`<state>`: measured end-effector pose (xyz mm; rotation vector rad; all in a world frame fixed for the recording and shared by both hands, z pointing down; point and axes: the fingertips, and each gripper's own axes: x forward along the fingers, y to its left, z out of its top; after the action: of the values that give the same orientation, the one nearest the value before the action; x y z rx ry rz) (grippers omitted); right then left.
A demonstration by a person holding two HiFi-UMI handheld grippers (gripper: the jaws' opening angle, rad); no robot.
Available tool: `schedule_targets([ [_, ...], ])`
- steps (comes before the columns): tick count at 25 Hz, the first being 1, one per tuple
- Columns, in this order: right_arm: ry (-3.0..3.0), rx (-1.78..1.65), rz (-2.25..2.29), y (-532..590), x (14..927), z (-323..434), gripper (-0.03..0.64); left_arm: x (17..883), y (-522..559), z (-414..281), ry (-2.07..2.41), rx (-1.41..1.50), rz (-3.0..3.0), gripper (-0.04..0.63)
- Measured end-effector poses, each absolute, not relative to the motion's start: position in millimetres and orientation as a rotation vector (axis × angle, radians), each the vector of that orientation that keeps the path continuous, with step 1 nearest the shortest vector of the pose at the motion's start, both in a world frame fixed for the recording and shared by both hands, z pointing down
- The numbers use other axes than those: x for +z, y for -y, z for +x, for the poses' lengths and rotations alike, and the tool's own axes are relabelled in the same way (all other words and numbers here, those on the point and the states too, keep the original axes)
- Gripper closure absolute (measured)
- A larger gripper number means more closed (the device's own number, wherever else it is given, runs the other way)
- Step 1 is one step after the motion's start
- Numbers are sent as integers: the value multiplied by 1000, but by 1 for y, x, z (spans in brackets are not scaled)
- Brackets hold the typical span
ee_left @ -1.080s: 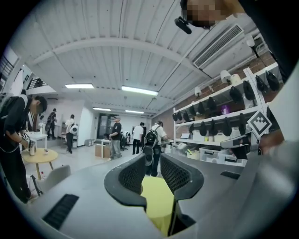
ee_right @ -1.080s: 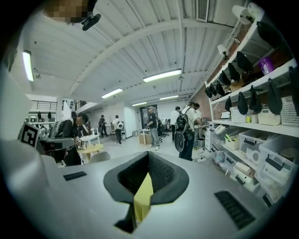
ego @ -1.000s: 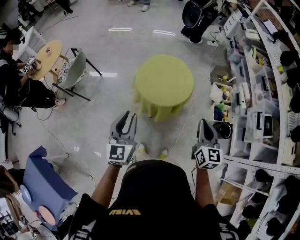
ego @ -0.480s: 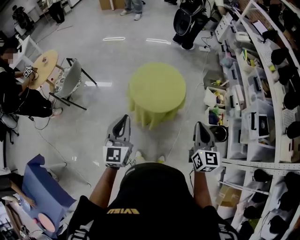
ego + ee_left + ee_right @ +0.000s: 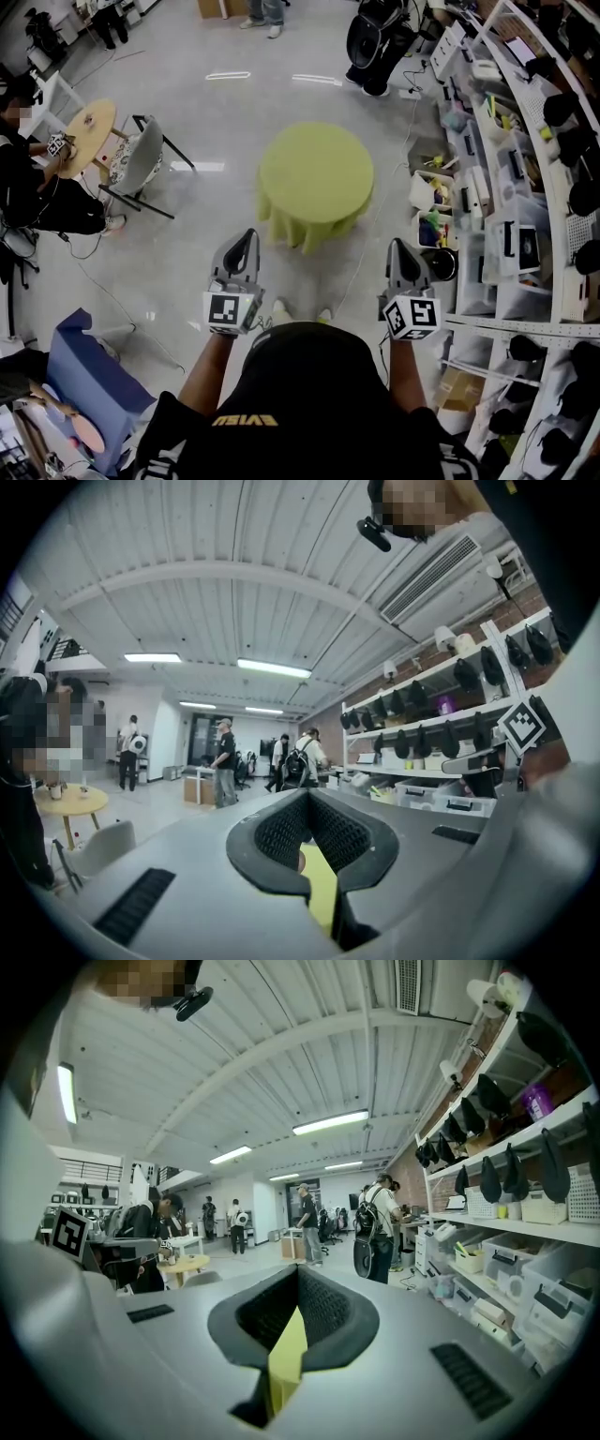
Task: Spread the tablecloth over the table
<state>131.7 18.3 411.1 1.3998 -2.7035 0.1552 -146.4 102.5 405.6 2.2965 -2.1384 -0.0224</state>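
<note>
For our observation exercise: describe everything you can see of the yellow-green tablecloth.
The tablecloth is plain yellow-green, soft-looking fabric. It lies smooth across a round table top and hangs over the rim in loose folds, longest on the near side, hiding the table beneath. The table stands on the grey floor. Neither the left gripper nor the right gripper touches it.

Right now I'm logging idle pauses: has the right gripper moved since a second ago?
No. Against the tablecloth, the right gripper holds the same spot, short of its near edge; the camera shifted.
</note>
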Motion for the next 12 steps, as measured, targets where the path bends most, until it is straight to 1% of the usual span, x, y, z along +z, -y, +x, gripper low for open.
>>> schedule_targets([
  [12, 2701, 121, 1404, -19, 405, 132, 617, 407, -99, -146, 2116, -34, 2294, 578],
])
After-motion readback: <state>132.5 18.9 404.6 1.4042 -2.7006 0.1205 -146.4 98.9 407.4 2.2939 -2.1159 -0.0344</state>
